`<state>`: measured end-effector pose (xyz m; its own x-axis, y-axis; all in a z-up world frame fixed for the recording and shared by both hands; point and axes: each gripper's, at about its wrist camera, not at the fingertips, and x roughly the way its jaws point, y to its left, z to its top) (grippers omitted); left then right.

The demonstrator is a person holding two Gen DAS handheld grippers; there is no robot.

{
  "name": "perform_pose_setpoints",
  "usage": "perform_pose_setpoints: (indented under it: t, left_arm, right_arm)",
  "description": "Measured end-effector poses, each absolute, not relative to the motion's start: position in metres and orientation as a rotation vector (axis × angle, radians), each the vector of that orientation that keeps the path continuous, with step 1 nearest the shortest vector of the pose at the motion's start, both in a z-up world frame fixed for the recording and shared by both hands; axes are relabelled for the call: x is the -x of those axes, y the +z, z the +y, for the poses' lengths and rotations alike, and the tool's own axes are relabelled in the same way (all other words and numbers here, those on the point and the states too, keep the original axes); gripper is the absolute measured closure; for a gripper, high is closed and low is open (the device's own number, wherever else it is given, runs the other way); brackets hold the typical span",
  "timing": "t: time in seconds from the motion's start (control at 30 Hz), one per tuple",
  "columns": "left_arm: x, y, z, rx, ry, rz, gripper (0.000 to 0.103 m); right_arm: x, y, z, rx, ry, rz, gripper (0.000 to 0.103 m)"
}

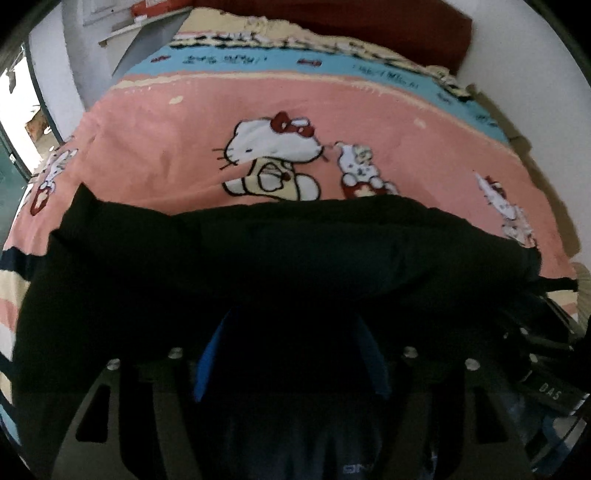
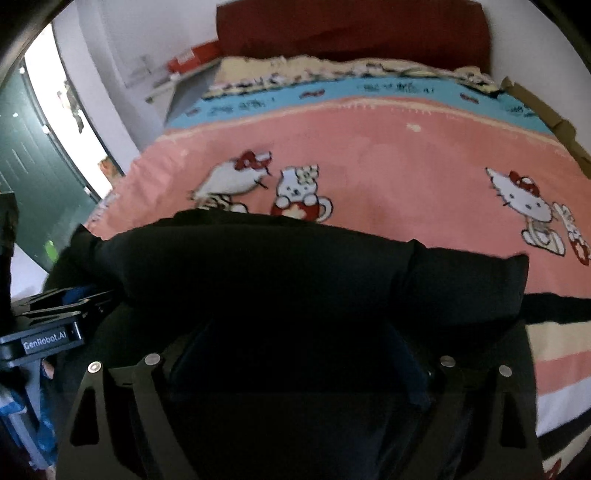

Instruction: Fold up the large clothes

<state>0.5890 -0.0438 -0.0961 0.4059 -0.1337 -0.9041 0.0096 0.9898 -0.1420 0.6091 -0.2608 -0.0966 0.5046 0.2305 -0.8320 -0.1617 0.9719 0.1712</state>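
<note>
Over the pink bedspread [image 1: 177, 147], both grippers [image 1: 291, 350] [image 2: 295, 365] pinch the black garment [image 1: 258, 258].

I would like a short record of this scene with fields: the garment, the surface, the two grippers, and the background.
garment: black garment, bunched across the near side of the bed, covering both grippers' fingers
surface: pink cartoon-cat bedspread with a blue band farther back
left gripper: fingers wrapped in black cloth; grip cannot be told
right gripper: the same, grip cannot be told
background: dark red headboard, white wall
</note>
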Motion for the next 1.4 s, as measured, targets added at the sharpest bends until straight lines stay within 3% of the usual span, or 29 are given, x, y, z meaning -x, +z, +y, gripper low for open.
perform_pose_setpoints:
  t: [0.4,0.77,0.87,1.13,1.4]
  left_arm:
    - [-0.623,-0.122,-0.048,0.099,-0.064,1.166,0.035]
    - [-0.567,-0.074,-0.023,-0.017,-0.076,1.044,0.036]
    - [-0.565,-0.087,0.001,0.002,-0.048,1.090,0.036]
    - [-0.571,-0.120,0.015,0.132,-0.045,1.086,0.028]
    - [-0.549,-0.089,0.028,0.106,-0.056,1.054,0.028]
  right_arm:
    - [-0.651,-0.137,-0.268,-0.139,0.210,1.067,0.014]
    - [-0.615,-0.111,-0.283,-0.152,0.237,1.033,0.013]
    - [-0.601,-0.102,-0.295,-0.105,0.212,1.001,0.013]
    - [-0.612,-0.146,-0.309,-0.234,0.216,1.051,0.002]
    - [-0.596,-0.127,-0.313,-0.209,0.206,1.037,0.002]
